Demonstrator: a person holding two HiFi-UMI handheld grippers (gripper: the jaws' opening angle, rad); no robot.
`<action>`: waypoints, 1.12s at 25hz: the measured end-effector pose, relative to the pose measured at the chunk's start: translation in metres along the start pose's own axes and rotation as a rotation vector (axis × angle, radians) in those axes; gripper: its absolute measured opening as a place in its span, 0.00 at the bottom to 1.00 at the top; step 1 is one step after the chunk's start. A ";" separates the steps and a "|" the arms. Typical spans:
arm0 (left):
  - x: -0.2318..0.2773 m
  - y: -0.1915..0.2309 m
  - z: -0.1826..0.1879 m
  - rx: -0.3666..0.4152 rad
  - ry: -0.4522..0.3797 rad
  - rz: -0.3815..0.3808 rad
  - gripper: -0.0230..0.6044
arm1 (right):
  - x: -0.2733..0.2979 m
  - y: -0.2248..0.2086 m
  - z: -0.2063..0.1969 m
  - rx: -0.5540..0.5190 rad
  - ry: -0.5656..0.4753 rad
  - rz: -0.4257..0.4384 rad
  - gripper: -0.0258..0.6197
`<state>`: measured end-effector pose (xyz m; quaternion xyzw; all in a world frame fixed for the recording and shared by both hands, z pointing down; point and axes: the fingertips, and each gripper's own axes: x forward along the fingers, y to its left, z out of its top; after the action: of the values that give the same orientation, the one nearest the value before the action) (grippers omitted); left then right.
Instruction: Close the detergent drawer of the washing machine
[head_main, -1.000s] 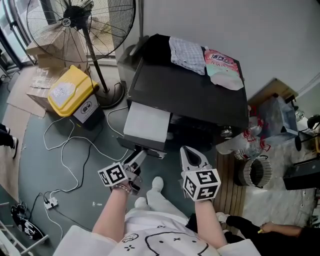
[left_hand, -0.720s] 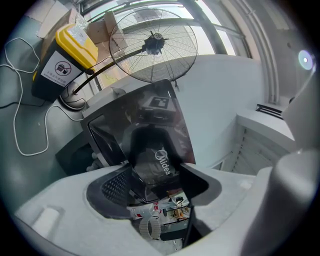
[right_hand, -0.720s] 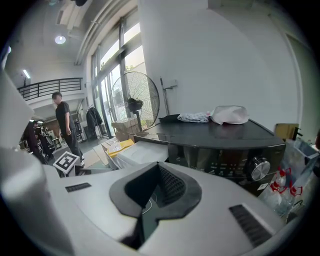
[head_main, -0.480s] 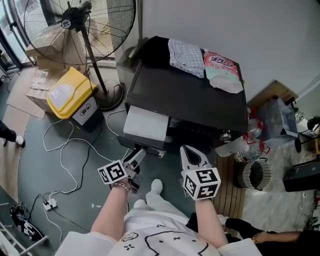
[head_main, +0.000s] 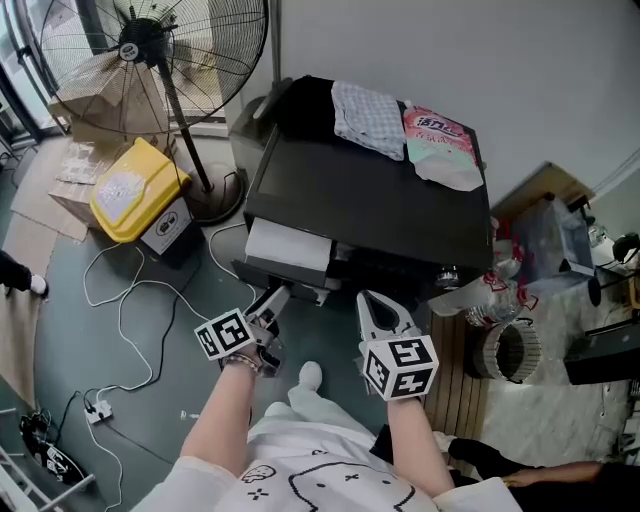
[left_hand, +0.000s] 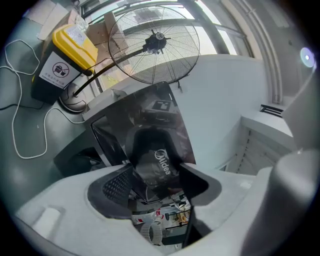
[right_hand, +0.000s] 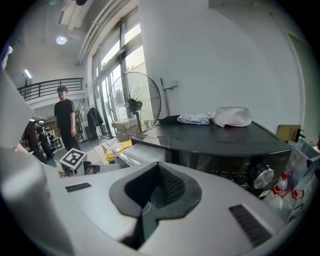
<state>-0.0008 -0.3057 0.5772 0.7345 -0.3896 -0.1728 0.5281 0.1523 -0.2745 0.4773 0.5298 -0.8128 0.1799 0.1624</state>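
Note:
The black washing machine (head_main: 370, 190) stands ahead of me, and its white detergent drawer (head_main: 288, 248) sticks out of the front at the left. My left gripper (head_main: 270, 300) is just in front of the drawer with its jaws open. In the left gripper view the drawer's glossy dark front (left_hand: 155, 150) with its logo fills the space ahead of the left gripper (left_hand: 157, 180); I cannot tell whether the pads touch it. My right gripper (head_main: 372, 300) hangs shut and empty beside it, short of the machine's front (right_hand: 215, 137). The drawer (right_hand: 137, 152) shows left of the right gripper (right_hand: 155, 197).
A standing fan (head_main: 150, 50) and a yellow-lidded bin (head_main: 130, 185) are on the floor to the left, with white cables (head_main: 130, 300) trailing. A cloth (head_main: 370, 105) and a bag (head_main: 440, 135) lie on the machine. Bottles (head_main: 490, 285) crowd the right side. A person (right_hand: 65, 117) stands far off.
My left gripper has moved forward towards the machine, and the drawer now sticks out less than before. The right gripper has stayed put.

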 end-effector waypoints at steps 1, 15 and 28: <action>0.003 0.000 0.002 0.000 -0.004 0.006 0.49 | 0.000 -0.001 0.001 0.000 -0.002 0.000 0.03; 0.032 -0.002 0.022 0.005 -0.022 0.039 0.47 | 0.016 -0.014 0.009 -0.002 0.005 0.021 0.03; 0.046 0.004 0.028 -0.056 -0.068 -0.033 0.50 | 0.034 -0.030 0.006 -0.005 0.023 0.046 0.03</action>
<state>0.0080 -0.3592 0.5774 0.7195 -0.3901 -0.2172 0.5320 0.1669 -0.3157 0.4911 0.5085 -0.8232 0.1876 0.1690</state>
